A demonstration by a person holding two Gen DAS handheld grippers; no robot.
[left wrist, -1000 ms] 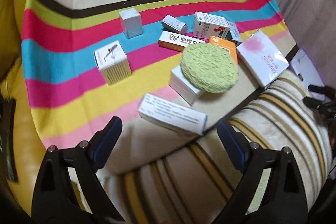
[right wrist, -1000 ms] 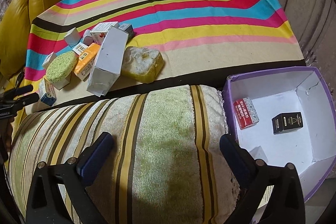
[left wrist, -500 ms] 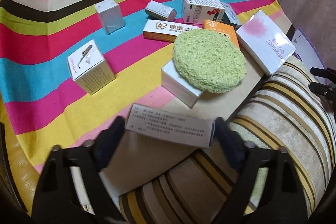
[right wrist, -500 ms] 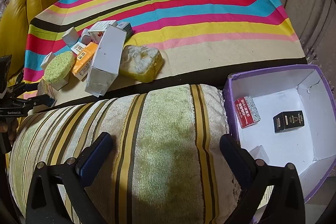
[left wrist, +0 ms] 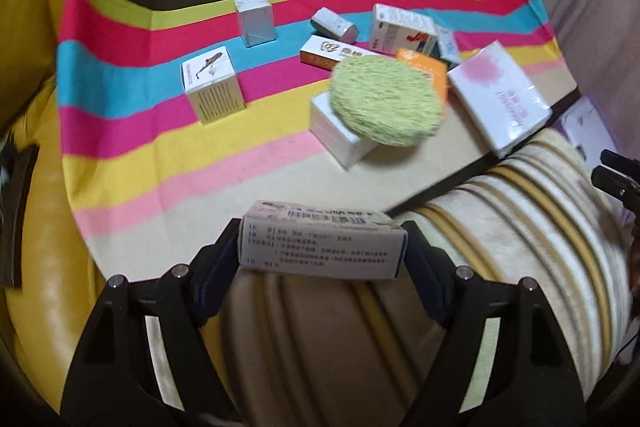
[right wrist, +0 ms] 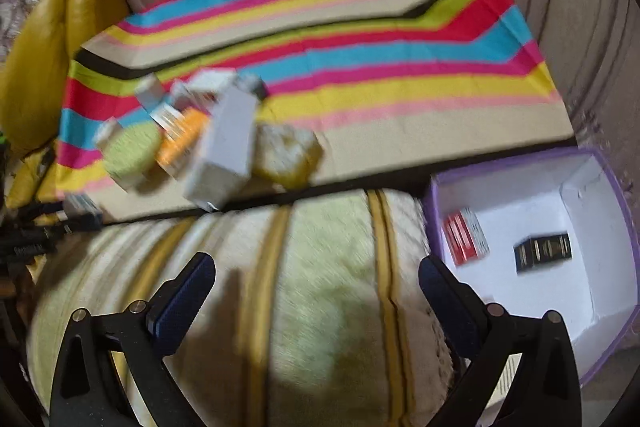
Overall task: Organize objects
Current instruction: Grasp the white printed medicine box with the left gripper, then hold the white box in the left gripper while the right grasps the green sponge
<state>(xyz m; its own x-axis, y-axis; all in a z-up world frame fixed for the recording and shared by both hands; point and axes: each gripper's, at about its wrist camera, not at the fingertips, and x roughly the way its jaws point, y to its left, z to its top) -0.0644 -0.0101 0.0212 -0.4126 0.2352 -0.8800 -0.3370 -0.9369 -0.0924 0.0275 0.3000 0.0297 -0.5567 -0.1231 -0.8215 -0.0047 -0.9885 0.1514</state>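
- Risk, left side: the left gripper (left wrist: 322,247) pinches the long white printed cardboard medicine box (left wrist: 320,245) by its two short ends only. A thin carton held end to end may buckle or swivel between the pads if the carry is jerky, and it would likely drop onto the cream-and-ochre striped plush cushion (left wrist: 500,227) below.
- Risk, middle: the round green loofah pad (left wrist: 386,101) at 1 o'clock lies tilted on a small white carton (left wrist: 340,139). A low sweep across the rainbow-striped cloth (left wrist: 160,131) could knock it off.
- Risk, right side: the open purple-rimmed white cardboard storage box (right wrist: 536,167) sits at 3 o'clock of the right wrist view, well apart from the held carton. The right view is motion-blurred, and a crossing of the two tools over the cushion could end in a collision.
- Pose, left: the tool points forward and down, with the carton held crosswise at 6 o'clock, above the cloth's near edge.
- Pose, right: the right gripper (right wrist: 316,287) hovers over the cushion with its fingers spread wide and nothing between them.
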